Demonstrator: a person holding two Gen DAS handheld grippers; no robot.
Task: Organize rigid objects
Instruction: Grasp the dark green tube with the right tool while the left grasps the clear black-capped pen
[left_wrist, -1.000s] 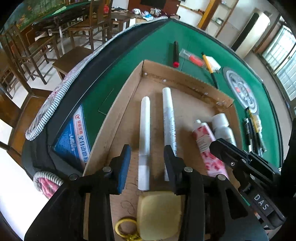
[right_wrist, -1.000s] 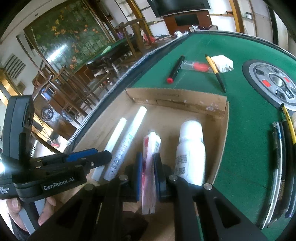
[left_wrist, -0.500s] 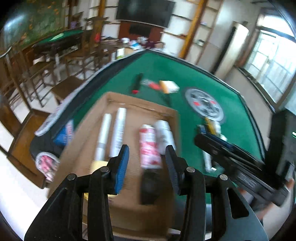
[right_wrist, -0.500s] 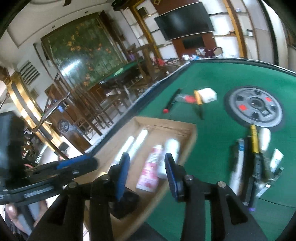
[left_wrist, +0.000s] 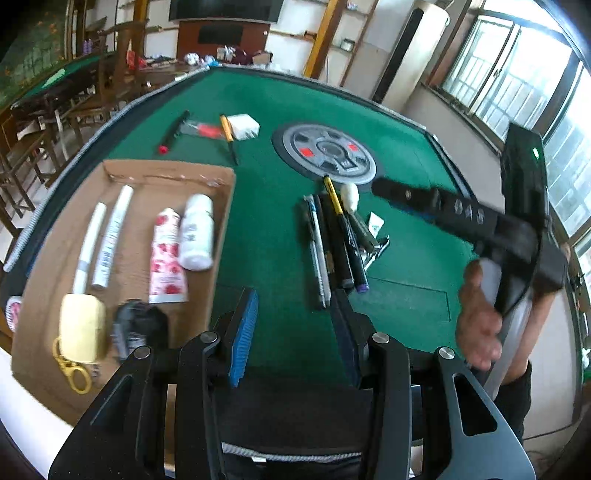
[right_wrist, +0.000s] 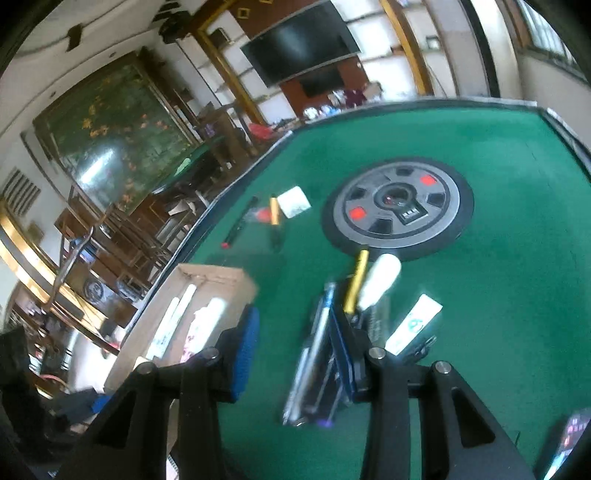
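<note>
Left wrist view: the left claw (left_wrist: 291, 332) was held with its jaws apart and empty above the green table (left_wrist: 406, 122). A cardboard tray (left_wrist: 48, 258) lay at 9 o'clock, holding two white markers (left_wrist: 105, 243), a floral tube (left_wrist: 166, 258), a white bottle (left_wrist: 195, 232), a yellow case (left_wrist: 81, 328) and a dark item too blurred to identify. The loose pen bundle (left_wrist: 332, 240) lay at 12 o'clock, just beyond the claw tips, with long axes running from 6 to 12 o'clock. The right claw (left_wrist: 380, 190) was seen from the side at 2 o'clock, so its jaw gap could not be read there.

Right wrist view: the right claw (right_wrist: 295, 347) was spread and empty, its right finger over the pen bundle (right_wrist: 317, 347). The pens ran from 6 toward 1 o'clock, and a small white bottle (right_wrist: 380, 282) lay beside them.

The pens are judged light, stiff and smooth, hence prone to rolling. A grip across the barrel at mid-length, one pen at a time, is advised.
</note>
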